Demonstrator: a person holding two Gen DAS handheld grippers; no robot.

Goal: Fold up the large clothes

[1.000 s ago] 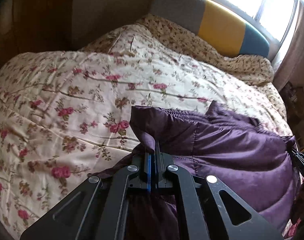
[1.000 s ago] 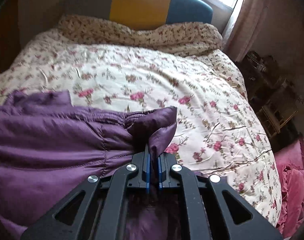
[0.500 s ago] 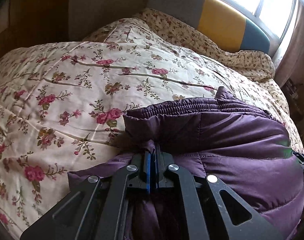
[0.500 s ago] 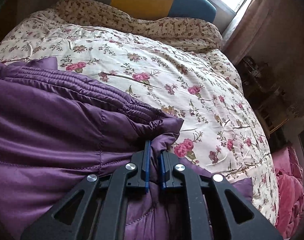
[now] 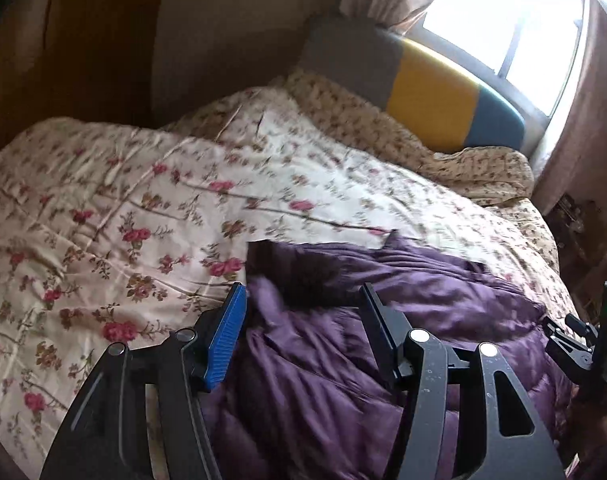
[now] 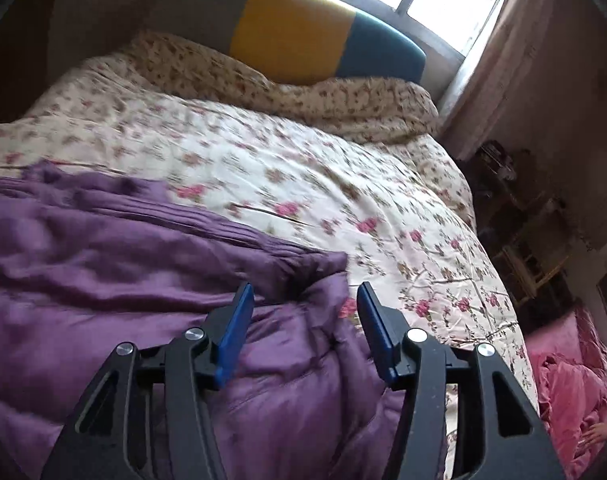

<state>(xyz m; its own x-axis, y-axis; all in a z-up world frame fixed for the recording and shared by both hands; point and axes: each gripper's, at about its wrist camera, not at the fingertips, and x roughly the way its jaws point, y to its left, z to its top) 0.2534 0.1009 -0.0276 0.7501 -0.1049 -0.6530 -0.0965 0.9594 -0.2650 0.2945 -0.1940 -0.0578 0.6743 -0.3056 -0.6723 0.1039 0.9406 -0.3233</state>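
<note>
A purple quilted jacket [image 5: 403, 312] lies folded over on the floral bedspread [image 5: 103, 208]. My left gripper [image 5: 303, 300] hovers over its left corner, its jaws opening and clear of the fabric; the cloth lies below the gap, untouched by the pads. In the right wrist view the same jacket [image 6: 123, 264] fills the lower left. My right gripper [image 6: 305, 300] hangs above the jacket's right corner, jaws opening too, with nothing pressed between the blue pads. Part of the right gripper's body [image 5: 583, 344] shows at the right edge of the left wrist view.
A grey, yellow and teal headboard [image 6: 295, 36] and a floral pillow [image 6: 323, 100] stand at the far end under a bright window [image 5: 515, 20]. A pink garment [image 6: 571, 376] lies off the bed's right side beside dark furniture [image 6: 523, 208]. A brown wardrobe [image 5: 83, 40] stands left.
Both grippers were shut on the jacket's corners; now both have let go and stand open. The jacket's edge has dropped onto the bed, and both grippers have pulled back and risen.
</note>
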